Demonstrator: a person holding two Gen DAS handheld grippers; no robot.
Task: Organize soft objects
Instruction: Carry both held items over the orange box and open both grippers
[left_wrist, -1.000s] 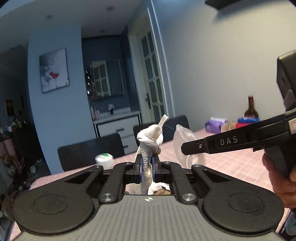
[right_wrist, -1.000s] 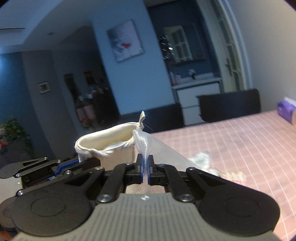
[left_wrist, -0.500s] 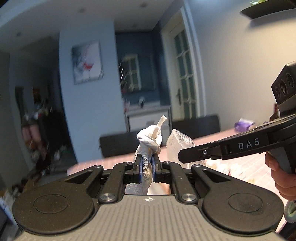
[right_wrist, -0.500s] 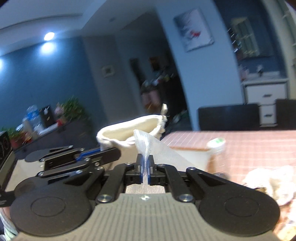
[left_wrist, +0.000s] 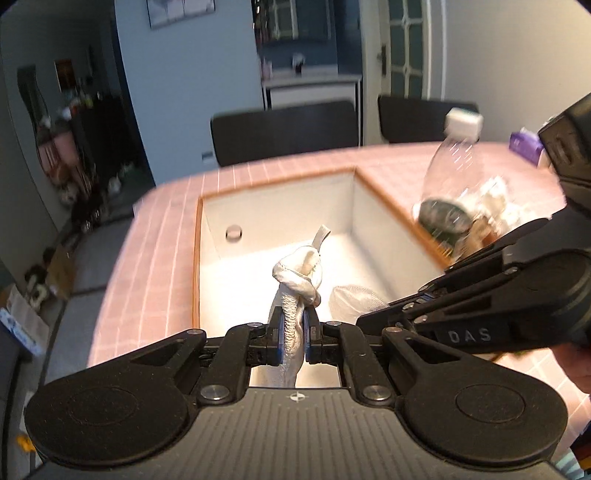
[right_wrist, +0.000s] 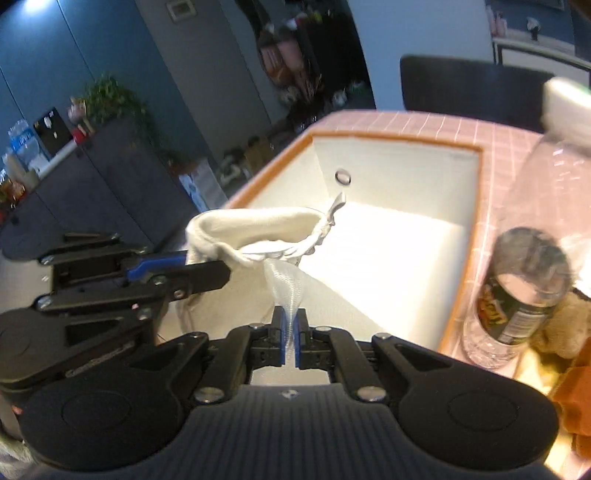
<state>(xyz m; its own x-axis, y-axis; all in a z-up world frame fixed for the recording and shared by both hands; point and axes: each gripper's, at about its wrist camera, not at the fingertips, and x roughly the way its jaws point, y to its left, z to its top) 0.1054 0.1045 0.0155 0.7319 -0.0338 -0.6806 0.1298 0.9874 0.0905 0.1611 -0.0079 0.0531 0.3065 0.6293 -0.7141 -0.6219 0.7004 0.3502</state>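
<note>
Bottle (left_wrist: 448, 192) just beside white bin (left_wrist: 354, 192); both jaws pinching cloth bag (right_wrist: 255, 229) above it.

Both tools are matte black plastic: the left gripper (left_wrist: 294, 338) has blue pads, silver screws and round side discs; the right gripper (right_wrist: 290, 341) matches, with white "DAS" lettering on its arm

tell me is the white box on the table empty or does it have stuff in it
Empty, as far as shown: the white box shows only bare floor and walls; the pouch hides part of the floor.
</note>
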